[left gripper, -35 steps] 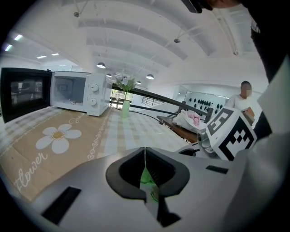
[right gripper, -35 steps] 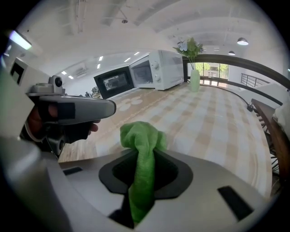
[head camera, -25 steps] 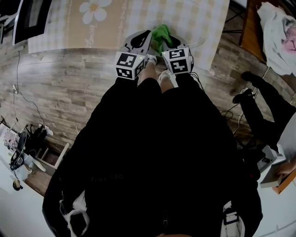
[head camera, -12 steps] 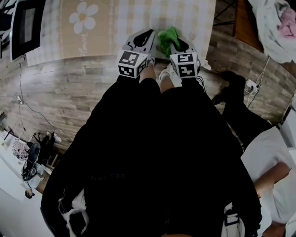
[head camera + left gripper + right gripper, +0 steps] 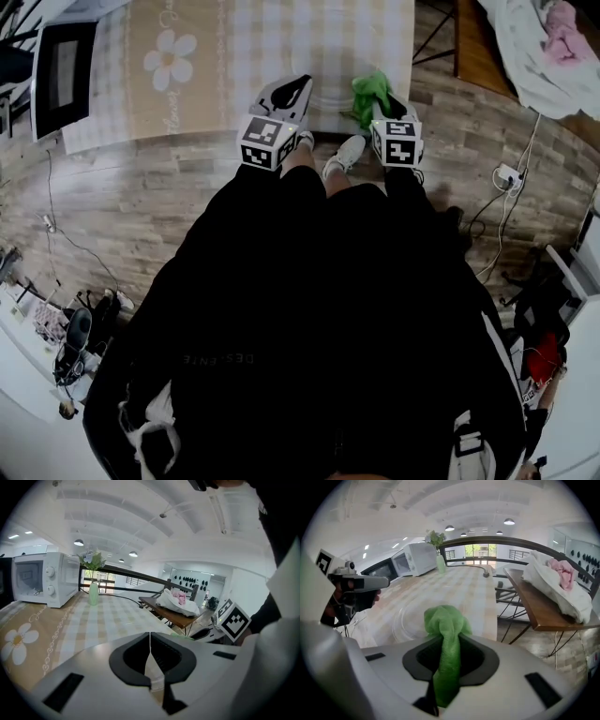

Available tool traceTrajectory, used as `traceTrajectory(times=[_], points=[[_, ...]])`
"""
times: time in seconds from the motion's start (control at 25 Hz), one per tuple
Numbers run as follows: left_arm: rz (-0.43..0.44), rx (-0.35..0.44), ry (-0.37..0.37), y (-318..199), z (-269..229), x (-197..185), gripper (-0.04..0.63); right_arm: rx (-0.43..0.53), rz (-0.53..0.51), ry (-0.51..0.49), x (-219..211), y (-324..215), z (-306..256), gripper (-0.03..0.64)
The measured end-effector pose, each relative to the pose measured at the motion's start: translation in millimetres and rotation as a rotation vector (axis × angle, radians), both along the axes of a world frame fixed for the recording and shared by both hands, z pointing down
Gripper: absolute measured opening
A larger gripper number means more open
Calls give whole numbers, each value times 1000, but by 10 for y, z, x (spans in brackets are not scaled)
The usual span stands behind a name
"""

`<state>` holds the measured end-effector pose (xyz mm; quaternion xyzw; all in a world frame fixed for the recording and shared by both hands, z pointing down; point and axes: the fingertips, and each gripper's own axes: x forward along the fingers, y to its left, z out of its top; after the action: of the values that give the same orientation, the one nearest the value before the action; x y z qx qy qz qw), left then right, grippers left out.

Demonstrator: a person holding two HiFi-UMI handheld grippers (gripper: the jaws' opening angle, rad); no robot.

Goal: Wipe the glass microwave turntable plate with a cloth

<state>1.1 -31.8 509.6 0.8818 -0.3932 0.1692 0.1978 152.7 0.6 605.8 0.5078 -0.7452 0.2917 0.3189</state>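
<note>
My right gripper point(image 5: 446, 645) is shut on a green cloth point(image 5: 444, 626), which bunches up above the jaws. In the head view the cloth point(image 5: 370, 94) hangs over the table's near edge ahead of the right gripper point(image 5: 382, 105). The clear glass turntable plate point(image 5: 408, 617) lies flat on the checked tablecloth, just beyond and left of the cloth. My left gripper point(image 5: 150, 638) is shut with nothing in it; from above, the left gripper point(image 5: 286, 94) points at the table to the left of the right one. The head view does not show the plate clearly.
A white microwave point(image 5: 43, 578) and a green vase of flowers point(image 5: 93, 591) stand at the table's far end. A wooden side table point(image 5: 540, 605) with a white and pink bundle point(image 5: 561, 583) is to the right. Cables and a power strip point(image 5: 507, 175) lie on the wood floor.
The right gripper with the green cloth has moved right, away from the left gripper. The left gripper has stayed at the table edge. The head camera has shifted, showing more of the table.
</note>
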Motion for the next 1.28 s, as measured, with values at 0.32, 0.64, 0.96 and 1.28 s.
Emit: traceTrajectory(times=[0.32, 0.64, 0.96, 1.28], points=[[26, 28, -5, -41, -266, -62, 21, 67, 4, 4, 207, -76, -378, 87], [34, 112, 18, -124, -785, -117, 21, 242, -81, -100, -86, -209, -1216, 87], [45, 237, 85, -252, -1548, -222, 21, 459, -157, -217, -388, -435, -2245, 87], [104, 369, 135, -272, -2253, -171, 21, 646, -226, -283, -643, -468, -3087, 87]])
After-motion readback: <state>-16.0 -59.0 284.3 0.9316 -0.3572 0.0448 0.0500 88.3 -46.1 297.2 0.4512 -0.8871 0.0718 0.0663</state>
